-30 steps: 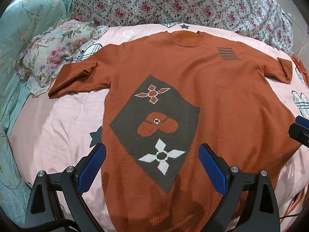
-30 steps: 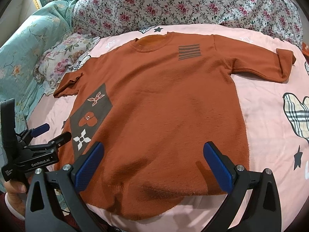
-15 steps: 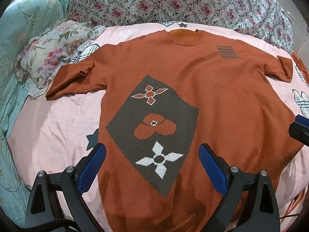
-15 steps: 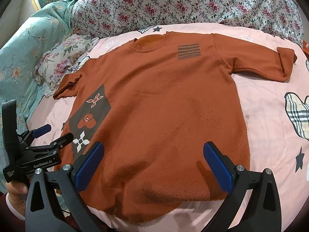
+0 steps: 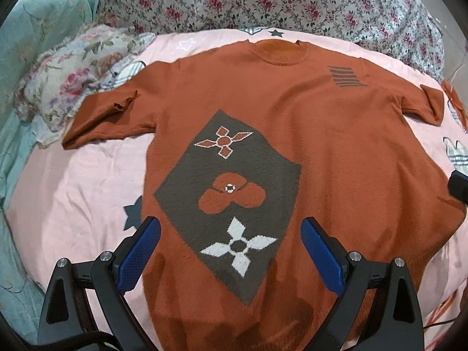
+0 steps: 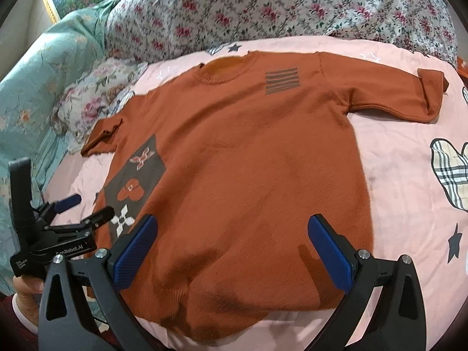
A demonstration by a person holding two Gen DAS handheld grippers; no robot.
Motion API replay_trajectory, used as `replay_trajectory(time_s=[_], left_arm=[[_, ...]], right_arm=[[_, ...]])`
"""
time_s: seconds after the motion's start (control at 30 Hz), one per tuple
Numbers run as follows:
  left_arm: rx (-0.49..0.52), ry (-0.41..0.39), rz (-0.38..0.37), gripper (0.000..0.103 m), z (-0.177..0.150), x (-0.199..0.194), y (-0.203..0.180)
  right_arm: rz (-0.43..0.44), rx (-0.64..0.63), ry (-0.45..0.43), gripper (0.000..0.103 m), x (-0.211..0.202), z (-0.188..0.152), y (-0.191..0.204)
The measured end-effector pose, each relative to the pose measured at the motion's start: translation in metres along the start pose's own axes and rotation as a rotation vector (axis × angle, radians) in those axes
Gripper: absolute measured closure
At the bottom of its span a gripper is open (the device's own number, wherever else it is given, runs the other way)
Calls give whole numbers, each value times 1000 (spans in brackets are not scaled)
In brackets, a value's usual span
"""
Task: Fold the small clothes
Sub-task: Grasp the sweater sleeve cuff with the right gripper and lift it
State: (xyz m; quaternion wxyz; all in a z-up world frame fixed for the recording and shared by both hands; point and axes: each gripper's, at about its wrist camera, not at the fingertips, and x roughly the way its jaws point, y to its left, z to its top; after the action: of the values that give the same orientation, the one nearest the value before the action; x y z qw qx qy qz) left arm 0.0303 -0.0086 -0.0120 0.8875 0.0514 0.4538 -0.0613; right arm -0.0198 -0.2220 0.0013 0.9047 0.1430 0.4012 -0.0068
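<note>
On pink bedsheet (image 5: 73, 193), rust-orange sweater (image 5: 336, 152) spread flat, front up, sleeves out, left gripper (image 5: 231, 251) above its hem, fingers wide apart, empty, right gripper (image 6: 234, 248) likewise spread, holding nothing, floral quilt (image 6: 292, 8) behind.

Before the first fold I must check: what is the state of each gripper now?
Left gripper: open, holding nothing, above the rust-orange knitted sweater.
Right gripper: open, holding nothing.

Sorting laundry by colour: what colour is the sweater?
Rust orange sweater with a grey diamond patch; clearest in the left wrist view.
</note>
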Motion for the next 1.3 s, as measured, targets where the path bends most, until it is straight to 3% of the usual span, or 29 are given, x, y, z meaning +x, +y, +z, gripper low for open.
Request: replay_trajectory(time_s=[0.17, 0.27, 0.4, 0.53, 0.63, 0.8, 0.97, 1.0, 1.03, 1.13, 1.3], left_arm=[[-18, 11, -3, 6, 16, 14, 8], [-24, 16, 0, 6, 28, 23, 11], [-41, 34, -13, 6, 41, 37, 13], [-43, 61, -16, 6, 47, 52, 8], [-32, 76, -10, 6, 50, 62, 4], [-20, 115, -5, 6, 52, 79, -2], [-15, 143, 8, 6, 53, 90, -1], [-18, 146, 10, 6, 53, 91, 1], [-24, 148, 10, 6, 54, 92, 3], [-43, 145, 0, 6, 55, 94, 9], [-70, 141, -35, 6, 58, 95, 14]], right_arm=[[-26, 99, -65, 1, -11, 19, -46], [-87, 168, -105, 2, -19, 36, -91], [-156, 268, -150, 12, -25, 64, -160], [-210, 428, -199, 29, -25, 94, -240], [-232, 518, -237, 35, -20, 117, -289], [-206, 636, -312, 35, -12, 150, -347], [-243, 703, -301, 35, 14, 183, -392], [-244, 709, -306, 42, 17, 187, -397], [-245, 710, -312, 60, 19, 190, -400], [-256, 615, -316, 94, 22, 206, -381], [-129, 452, -300, 98, 28, 223, -298]])
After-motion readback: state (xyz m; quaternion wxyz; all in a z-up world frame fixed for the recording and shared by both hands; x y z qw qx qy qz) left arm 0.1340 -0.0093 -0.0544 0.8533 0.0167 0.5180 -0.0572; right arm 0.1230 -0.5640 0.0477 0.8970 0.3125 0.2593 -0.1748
